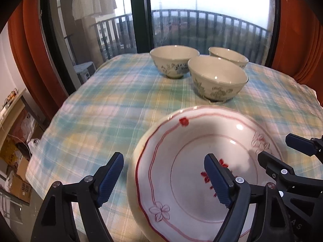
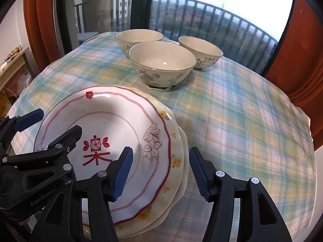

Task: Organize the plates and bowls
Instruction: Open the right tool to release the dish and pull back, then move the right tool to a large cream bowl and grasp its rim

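A white plate with a red rim [image 1: 191,141] [image 2: 113,121] tops a stack of cream plates with yellow flowers [image 2: 175,161] at the near edge of the table. My left gripper [image 1: 164,179] is open and straddles the stack's left rim, pads apart from it. My right gripper [image 2: 160,173] is open astride the right rim, one finger over the plate and one outside. Each gripper shows in the other's view, the right gripper [image 1: 282,151] at the right edge and the left gripper [image 2: 50,127] at the left. Three floral bowls [image 1: 218,78] [image 1: 173,60] [image 1: 228,56] stand behind, the nearest bowl [image 2: 161,60] in front.
A plaid cloth [image 2: 242,121] covers the table. A window with a balcony rail [image 1: 201,20] lies behind, with orange curtains [image 1: 30,50] on both sides. Cardboard boxes and bags [image 1: 16,161] sit on the floor to the left, below a shelf [image 1: 12,100].
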Demonstrator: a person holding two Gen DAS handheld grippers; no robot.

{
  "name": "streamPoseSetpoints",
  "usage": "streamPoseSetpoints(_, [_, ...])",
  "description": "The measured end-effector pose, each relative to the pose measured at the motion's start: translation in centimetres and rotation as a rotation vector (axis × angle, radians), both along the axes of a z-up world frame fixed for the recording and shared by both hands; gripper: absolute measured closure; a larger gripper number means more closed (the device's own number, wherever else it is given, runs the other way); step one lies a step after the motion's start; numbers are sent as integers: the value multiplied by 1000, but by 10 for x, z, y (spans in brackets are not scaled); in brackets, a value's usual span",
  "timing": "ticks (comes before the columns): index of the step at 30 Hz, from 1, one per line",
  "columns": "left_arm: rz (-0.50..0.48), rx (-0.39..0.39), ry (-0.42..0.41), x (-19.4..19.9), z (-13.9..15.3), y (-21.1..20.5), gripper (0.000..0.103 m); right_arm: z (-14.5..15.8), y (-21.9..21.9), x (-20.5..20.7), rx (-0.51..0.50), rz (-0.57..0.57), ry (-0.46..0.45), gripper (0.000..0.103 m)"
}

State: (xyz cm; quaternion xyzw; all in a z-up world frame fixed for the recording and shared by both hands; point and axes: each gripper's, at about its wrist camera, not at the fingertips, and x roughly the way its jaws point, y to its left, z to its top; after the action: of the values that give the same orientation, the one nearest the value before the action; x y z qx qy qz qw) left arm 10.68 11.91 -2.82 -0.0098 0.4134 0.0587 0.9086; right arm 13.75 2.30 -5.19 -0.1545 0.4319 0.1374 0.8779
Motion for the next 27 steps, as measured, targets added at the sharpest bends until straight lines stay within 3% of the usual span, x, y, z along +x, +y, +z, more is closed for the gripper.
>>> streamPoseSetpoints(15, [-35, 31, -42, 44, 33, -22, 15, 51, -25, 46, 135, -34, -56, 37])
streamPoseSetpoints(24, [-27, 6, -65, 83, 41, -29, 15, 60, -27, 87, 183, -48, -66, 37])
streamPoseSetpoints(27, [5, 33, -74, 99, 39, -29, 15, 58, -24, 102, 192, -57, -79, 37])
